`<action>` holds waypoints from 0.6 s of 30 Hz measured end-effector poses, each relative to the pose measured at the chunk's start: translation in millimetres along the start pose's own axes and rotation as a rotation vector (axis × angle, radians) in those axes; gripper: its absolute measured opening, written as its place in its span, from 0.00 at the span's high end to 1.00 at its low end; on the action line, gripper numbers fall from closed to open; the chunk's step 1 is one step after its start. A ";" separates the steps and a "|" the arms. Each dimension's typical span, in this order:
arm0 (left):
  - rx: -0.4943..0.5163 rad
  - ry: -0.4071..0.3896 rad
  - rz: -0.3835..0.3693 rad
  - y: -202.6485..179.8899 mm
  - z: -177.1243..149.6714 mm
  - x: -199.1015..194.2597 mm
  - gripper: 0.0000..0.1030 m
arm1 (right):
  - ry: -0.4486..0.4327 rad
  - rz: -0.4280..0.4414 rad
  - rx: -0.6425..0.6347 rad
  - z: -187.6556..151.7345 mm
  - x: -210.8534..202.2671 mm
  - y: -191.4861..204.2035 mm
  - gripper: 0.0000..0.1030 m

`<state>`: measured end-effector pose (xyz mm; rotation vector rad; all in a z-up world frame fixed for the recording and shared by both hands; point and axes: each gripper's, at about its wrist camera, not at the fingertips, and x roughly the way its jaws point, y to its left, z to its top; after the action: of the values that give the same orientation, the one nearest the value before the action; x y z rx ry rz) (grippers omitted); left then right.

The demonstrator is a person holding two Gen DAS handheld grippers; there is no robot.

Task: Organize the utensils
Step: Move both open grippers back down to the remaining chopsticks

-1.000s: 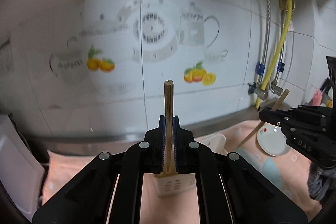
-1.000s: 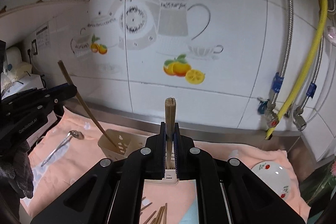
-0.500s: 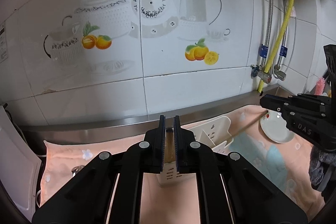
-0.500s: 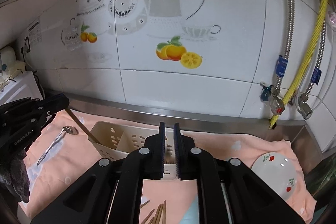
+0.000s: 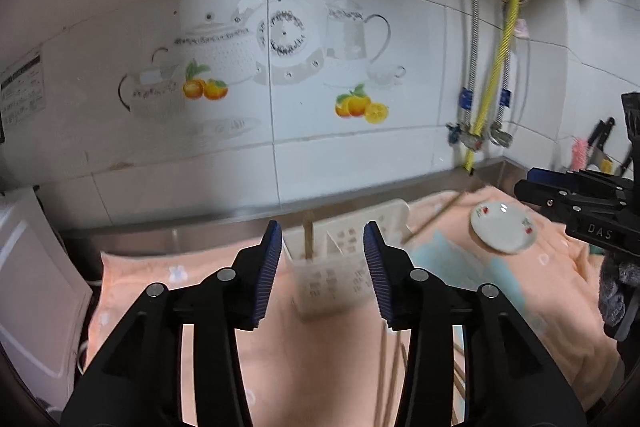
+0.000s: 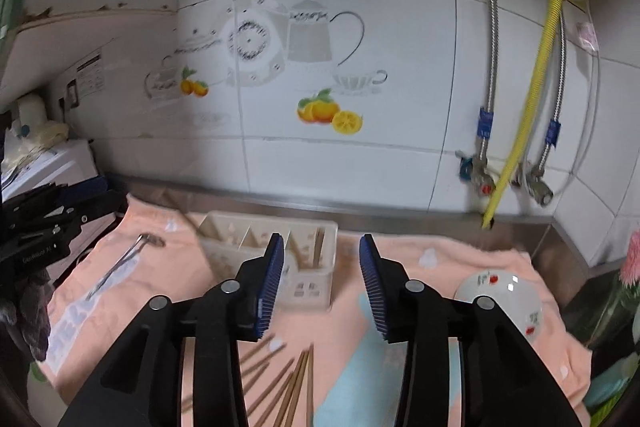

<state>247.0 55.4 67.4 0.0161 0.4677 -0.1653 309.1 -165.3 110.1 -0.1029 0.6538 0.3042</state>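
A cream plastic utensil caddy with several compartments stands on the peach towel. A wooden chopstick stands in its left end in the left wrist view, and another chopstick stands in its right end in the right wrist view. My left gripper is open and empty just in front of the caddy. My right gripper is open and empty, also in front of it. Several loose chopsticks lie on the towel below the right gripper. A metal spoon lies left of the caddy.
A small white dish with red flowers sits on the towel at the right. A tiled wall and a steel ledge run behind. Hoses and valves hang at the right. A white appliance stands at the left.
Both grippers held chopsticks upright over the caddy, lowered them into it, then opened and drew back. The chopsticks now stand in the caddy.
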 end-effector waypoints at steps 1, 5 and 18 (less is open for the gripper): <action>-0.008 0.010 -0.011 0.3 -5.6 -2.4 0.55 | 0.003 0.004 0.002 -6.4 -3.6 0.7 0.58; -0.005 0.071 -0.036 -4.3 -38.0 -5.9 0.55 | 0.044 0.016 -0.008 -41.6 -14.5 7.5 0.57; -0.057 0.328 -0.093 -8.9 -142.4 26.3 0.55 | 0.176 -0.034 -0.036 -154.6 -20.1 26.9 0.56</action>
<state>205.0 50.1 -71.4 -0.0352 0.8013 -0.2424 195.6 -173.9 0.2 -0.1768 0.8199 0.2761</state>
